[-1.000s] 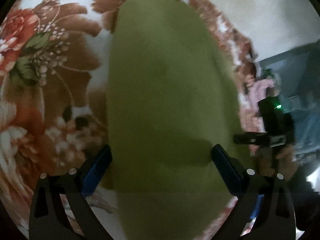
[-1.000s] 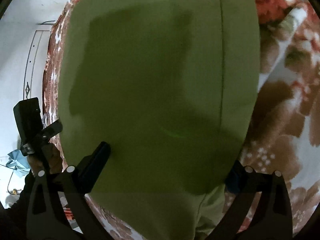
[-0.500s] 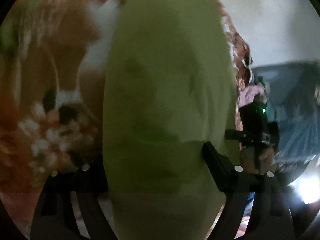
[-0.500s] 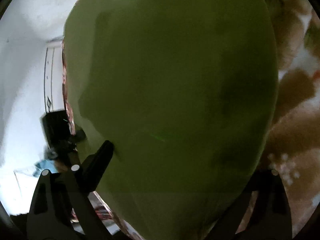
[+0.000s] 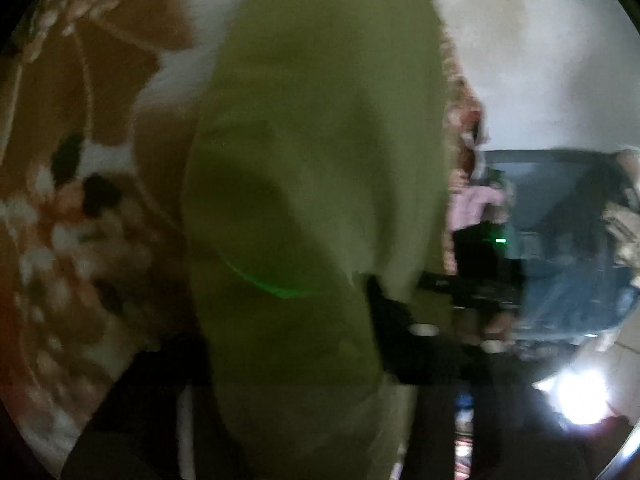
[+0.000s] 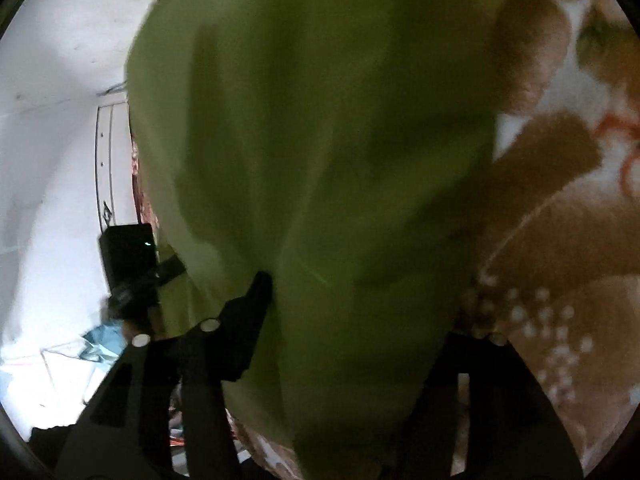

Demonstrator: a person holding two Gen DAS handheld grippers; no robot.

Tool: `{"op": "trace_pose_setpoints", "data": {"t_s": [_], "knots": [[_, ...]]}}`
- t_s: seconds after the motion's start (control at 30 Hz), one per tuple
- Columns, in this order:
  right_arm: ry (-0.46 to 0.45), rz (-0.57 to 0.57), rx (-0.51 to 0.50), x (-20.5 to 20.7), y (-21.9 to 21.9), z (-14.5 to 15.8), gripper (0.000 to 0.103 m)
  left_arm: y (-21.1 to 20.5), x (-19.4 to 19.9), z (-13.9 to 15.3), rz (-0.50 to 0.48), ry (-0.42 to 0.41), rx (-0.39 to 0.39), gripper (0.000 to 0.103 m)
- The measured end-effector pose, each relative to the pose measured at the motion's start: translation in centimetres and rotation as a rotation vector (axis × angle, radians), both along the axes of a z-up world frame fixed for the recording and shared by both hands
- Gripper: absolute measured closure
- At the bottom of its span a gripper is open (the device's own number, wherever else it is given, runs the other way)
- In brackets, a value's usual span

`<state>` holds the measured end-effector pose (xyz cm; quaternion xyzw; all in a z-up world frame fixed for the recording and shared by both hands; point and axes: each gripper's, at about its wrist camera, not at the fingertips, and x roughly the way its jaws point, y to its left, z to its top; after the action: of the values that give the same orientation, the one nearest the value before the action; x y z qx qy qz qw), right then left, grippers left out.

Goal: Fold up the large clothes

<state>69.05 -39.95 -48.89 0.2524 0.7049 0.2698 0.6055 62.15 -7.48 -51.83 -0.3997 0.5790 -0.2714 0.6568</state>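
- Both grippers, wide open a second ago, now have their jaws closing around the near edge of the green garment point(image 5: 316, 160), and the cloth has bunched into soft ridges between them.
- Left wrist view: the left gripper point(image 5: 288, 344) points down at the garment, which lies on a floral blanket point(image 5: 80, 200). Only its right finger point(image 5: 390, 312) shows clearly, pressed into the fabric; the other is lost in blur. A firm hold cannot be confirmed. The right gripper shows at the blanket's edge.
- Right wrist view: the right gripper point(image 6: 360, 320) has cloth filling its gap, its left finger point(image 6: 250, 312) against a fold, the opposite finger hidden.
- To do this well, judging by the scene: finish closing on all layers, then lift both corners evenly.
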Motion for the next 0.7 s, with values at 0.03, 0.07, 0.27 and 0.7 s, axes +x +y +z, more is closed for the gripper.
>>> {"op": "trace_pose_setpoints", "data": {"t_s": [0.03,0.07,0.27,0.7], "knots": [[-0.018,0.018,-0.009,-0.5,0.1,1.1,0.063,0.0,-0.3,0.9,-0.005,-0.007,-0.026,0.075],[-0.023,0.026,-0.002,-1.0,0.2,2.3,0.078,-0.5,-0.3,1.8,-0.012,-0.017,-0.039,0.076],[-0.032,0.094,0.023,-3.5,0.9,5.4,0.081,-2.9,-2.8,6.9,-0.065,-0.079,-0.031,0.077],[-0.143,-0.189,0.113,-14.6,-3.5,12.2,0.089,-6.4,-8.5,15.7,-0.278,-0.163,-0.015,0.078]]}}
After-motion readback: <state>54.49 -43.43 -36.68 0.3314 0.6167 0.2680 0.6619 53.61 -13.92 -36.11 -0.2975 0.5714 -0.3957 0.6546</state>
